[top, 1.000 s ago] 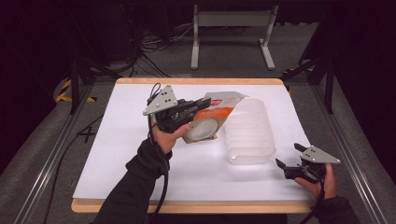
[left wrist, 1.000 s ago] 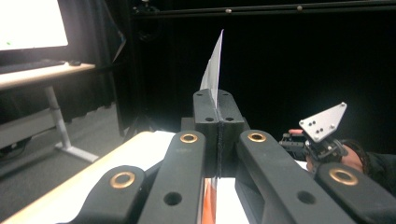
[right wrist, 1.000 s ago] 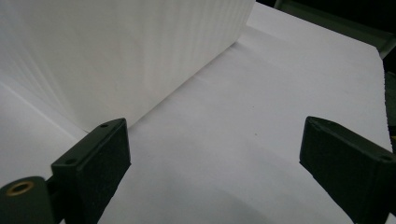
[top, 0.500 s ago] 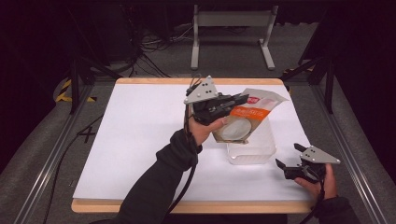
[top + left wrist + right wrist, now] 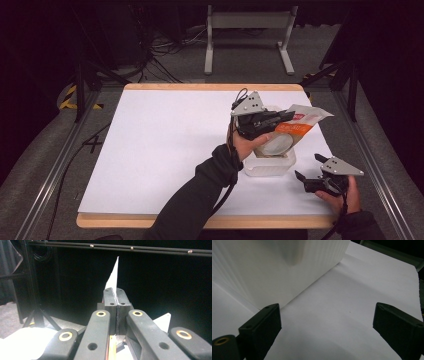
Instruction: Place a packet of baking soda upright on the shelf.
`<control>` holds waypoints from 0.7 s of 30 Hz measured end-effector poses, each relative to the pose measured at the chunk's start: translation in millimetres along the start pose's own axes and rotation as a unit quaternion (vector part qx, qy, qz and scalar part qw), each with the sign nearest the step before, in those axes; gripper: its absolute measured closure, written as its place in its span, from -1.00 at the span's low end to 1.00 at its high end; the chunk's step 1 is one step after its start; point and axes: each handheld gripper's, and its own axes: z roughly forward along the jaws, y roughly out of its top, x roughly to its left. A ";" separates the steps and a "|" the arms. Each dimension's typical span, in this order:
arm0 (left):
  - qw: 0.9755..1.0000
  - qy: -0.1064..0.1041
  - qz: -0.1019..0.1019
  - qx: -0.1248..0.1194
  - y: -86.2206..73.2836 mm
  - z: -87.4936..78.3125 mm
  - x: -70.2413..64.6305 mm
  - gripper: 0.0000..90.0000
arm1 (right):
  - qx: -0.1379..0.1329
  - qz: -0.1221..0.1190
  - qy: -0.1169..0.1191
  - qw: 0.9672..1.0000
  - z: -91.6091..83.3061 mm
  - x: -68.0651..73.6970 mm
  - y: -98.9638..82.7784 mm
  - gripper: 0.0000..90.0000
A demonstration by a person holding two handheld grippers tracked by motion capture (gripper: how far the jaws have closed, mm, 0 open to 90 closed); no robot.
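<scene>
The left gripper [image 5: 280,119], clenched on the edge of a white-and-orange pouch [image 5: 300,122], has carried it from mid-desk toward the right edge, above the clear plastic tub [image 5: 270,165]. The right gripper [image 5: 311,172], jaws spread and empty, has stayed by the near right corner.

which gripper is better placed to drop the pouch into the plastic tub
Left. The left gripper is shut on the pouch right above the tub; the right gripper sits open beside it.
</scene>
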 end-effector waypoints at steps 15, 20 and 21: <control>0.997 -0.011 -0.076 -0.028 -57.5 -28.5 21.3 1.00 | 0.005 0.000 -0.001 1.000 0.9 0.4 0.3 -0.81; 0.999 -0.002 -0.049 0.003 -59.9 -45.8 22.1 1.00 | 0.005 -0.001 -0.002 1.000 0.9 0.3 0.2 -0.81; 0.999 0.002 -0.046 0.010 -60.0 -49.0 22.5 1.00 | 0.006 0.000 -0.002 1.000 0.9 0.4 0.3 -0.81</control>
